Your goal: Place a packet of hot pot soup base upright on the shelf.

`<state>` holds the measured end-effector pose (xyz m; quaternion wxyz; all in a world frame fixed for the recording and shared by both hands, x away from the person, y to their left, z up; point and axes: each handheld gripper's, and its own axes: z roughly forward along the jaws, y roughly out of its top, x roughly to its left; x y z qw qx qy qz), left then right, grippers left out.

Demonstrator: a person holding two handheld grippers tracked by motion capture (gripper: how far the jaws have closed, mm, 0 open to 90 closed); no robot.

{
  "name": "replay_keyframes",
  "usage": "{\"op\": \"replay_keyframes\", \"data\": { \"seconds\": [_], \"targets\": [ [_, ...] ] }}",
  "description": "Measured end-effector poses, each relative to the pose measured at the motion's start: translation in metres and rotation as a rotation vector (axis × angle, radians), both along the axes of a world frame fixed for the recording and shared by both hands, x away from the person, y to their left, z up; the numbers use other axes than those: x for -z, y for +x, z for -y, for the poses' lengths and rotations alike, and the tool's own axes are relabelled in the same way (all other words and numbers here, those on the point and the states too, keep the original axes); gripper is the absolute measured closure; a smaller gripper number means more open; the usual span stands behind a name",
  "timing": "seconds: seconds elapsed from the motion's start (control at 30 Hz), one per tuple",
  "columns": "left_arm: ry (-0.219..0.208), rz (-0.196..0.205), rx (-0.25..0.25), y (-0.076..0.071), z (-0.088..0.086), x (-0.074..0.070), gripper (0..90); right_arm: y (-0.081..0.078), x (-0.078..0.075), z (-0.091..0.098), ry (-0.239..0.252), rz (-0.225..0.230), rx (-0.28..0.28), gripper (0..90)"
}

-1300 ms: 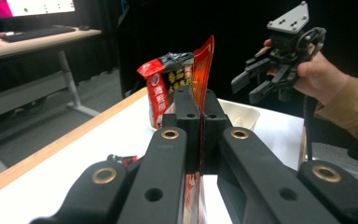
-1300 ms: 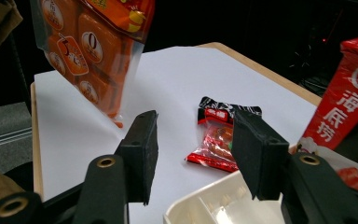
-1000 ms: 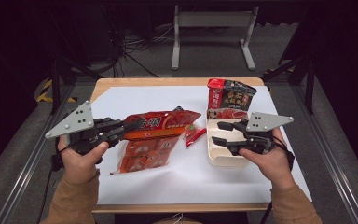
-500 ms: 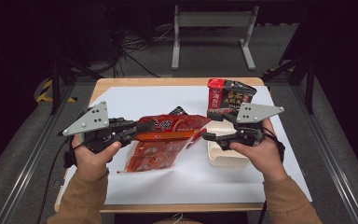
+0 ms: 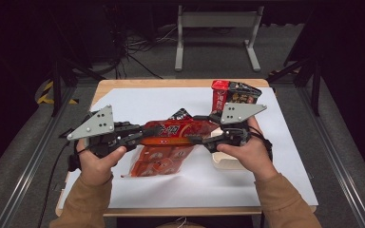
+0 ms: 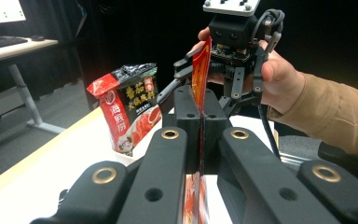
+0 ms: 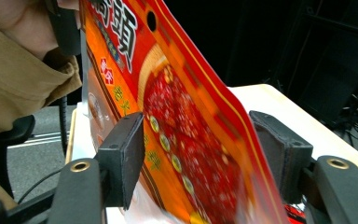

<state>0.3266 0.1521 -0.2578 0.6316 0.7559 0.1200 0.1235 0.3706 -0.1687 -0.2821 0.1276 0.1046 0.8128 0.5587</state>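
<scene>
Red snack packet is hanging lifted above the white sheet that is covering the wooden table, stretched roughly level between the two grippers near the middle of the table. Its lower part is drooping toward the sheet in front of the person.

Left gripper is pinching the packet's left end. In the left gripper view the two black jaws are pressed flat together on the thin red film, which is standing edge-on between them and rising toward the other hand. Fully clamped, no gap showing.

Right gripper is sitting at the packet's right end. Its jaws have just been opening and then easing back a little. In the right gripper view the packet is slanting across the space between the two pads; the left pad is lying close against the printed face, the right pad is standing just off the packet's back edge. A gap is showing, so the pads are not pressing on it: partly open, packet between them, not gripped.

Both hands are coming in from the near edge, tan sleeves showing.

Second pouch, red and black, is standing upright at the far right of the sheet, well apart from the held packet. Pale tray is lying on the sheet under the right hand, partly hidden by it.
</scene>
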Motion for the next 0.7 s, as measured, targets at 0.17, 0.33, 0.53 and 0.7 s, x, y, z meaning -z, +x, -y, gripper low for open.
{"op": "replay_keyframes", "data": {
  "seconds": [0.17, 0.33, 0.53, 0.7],
  "targets": [
    [0.004, 0.007, 0.005, -0.0014, 0.0007, -0.0004, 89.8, 0.0026, 0.0022, -0.0043, -0.004, -0.017, -0.025, 43.2],
    [-0.005, 0.005, 0.005, -0.0014, -0.0008, 0.0, 89.8, 0.0032, 0.0034, -0.0058, -0.008, -0.052, -0.078, 58.7],
    [-0.006, 0.005, -0.006, -0.0025, -0.0035, 0.0004, 89.8, 0.0003, 0.0012, -0.008, -0.03, -0.044, -0.127, 78.7],
    [-0.014, 0.01, -0.014, -0.003, -0.0075, 0.0004, 89.8, -0.0046, -0.0037, -0.0108, -0.057, -0.022, -0.156, 89.3]
  ]
}}
